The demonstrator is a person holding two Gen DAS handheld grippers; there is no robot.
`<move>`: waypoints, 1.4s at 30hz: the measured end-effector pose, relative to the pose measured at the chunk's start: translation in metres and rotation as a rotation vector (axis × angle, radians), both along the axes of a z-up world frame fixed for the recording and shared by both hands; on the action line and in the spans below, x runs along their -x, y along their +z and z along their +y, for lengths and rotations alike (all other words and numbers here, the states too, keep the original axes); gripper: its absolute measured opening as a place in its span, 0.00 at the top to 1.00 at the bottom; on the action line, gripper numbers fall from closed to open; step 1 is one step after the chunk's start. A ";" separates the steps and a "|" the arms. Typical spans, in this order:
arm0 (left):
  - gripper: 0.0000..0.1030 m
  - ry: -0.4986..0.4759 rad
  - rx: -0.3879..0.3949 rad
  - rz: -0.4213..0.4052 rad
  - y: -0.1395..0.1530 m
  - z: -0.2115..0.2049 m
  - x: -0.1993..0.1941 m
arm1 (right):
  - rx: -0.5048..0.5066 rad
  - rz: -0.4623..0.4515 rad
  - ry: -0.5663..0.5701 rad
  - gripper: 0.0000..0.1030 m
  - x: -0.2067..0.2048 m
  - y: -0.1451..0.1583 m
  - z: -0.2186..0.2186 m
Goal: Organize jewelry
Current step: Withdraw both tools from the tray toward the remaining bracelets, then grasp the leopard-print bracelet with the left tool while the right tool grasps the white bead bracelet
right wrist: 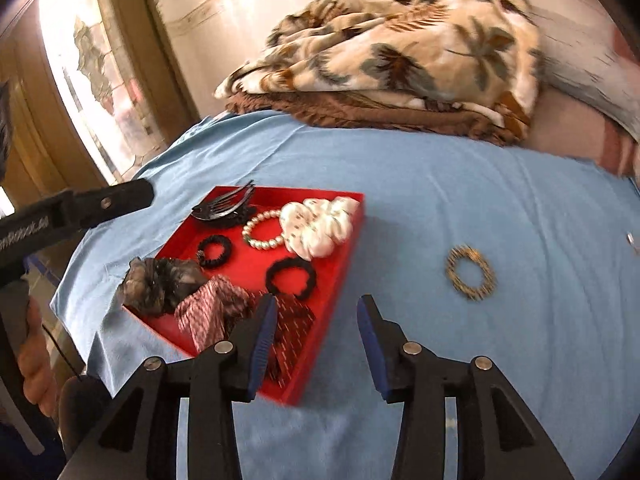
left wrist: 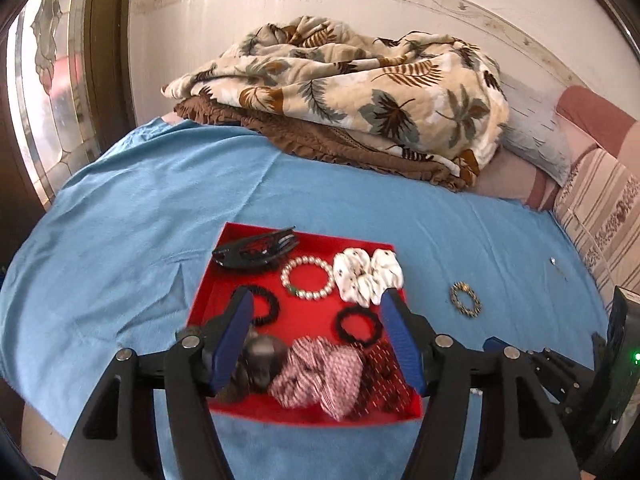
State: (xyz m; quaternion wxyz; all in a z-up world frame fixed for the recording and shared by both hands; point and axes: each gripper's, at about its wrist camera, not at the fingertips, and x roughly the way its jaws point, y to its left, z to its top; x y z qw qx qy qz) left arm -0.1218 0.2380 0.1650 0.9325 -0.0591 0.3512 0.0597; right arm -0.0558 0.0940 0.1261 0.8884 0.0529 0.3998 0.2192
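A red tray (left wrist: 308, 240) (right wrist: 340, 248) lies on the blue sheet. It holds a black hair claw (left wrist: 256, 252) (right wrist: 226, 206), a pearl bracelet (left wrist: 307, 279) (right wrist: 262, 229), a white scrunchie (left wrist: 366, 276) (right wrist: 320, 222), two black hair ties (left wrist: 357, 325) (right wrist: 291, 278), a pink scrunchie (left wrist: 316, 376) (right wrist: 212, 312) and a grey scrunchie (right wrist: 160, 280). A gold-and-black bracelet (left wrist: 465, 299) (right wrist: 471, 273) lies on the sheet right of the tray. My left gripper (left wrist: 316, 300) is open and empty above the tray. My right gripper (right wrist: 316, 304) is open and empty over the tray's near right edge.
A leaf-patterned blanket (left wrist: 352, 92) (right wrist: 400, 56) is piled on a brown frilled cloth (left wrist: 320, 140) at the back. Striped pillows (left wrist: 600, 220) line the right side. A glass door (left wrist: 52, 92) stands at the left. A small metal piece (left wrist: 553, 261) (right wrist: 631, 238) lies far right.
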 end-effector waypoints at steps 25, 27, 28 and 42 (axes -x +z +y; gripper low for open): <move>0.31 0.002 -0.146 0.066 -0.010 -0.057 0.037 | -0.046 0.065 -0.152 0.46 0.044 -0.020 -0.068; 0.31 -0.001 -0.146 0.071 -0.011 -0.058 0.036 | -0.046 0.067 -0.158 0.46 0.044 -0.021 -0.071; 0.31 -0.002 -0.146 0.074 -0.012 -0.059 0.035 | -0.046 0.067 -0.160 0.46 0.044 -0.022 -0.073; 0.30 -0.026 -0.140 0.114 -0.027 -0.068 0.023 | -0.047 0.134 -0.235 0.43 0.039 -0.053 -0.112</move>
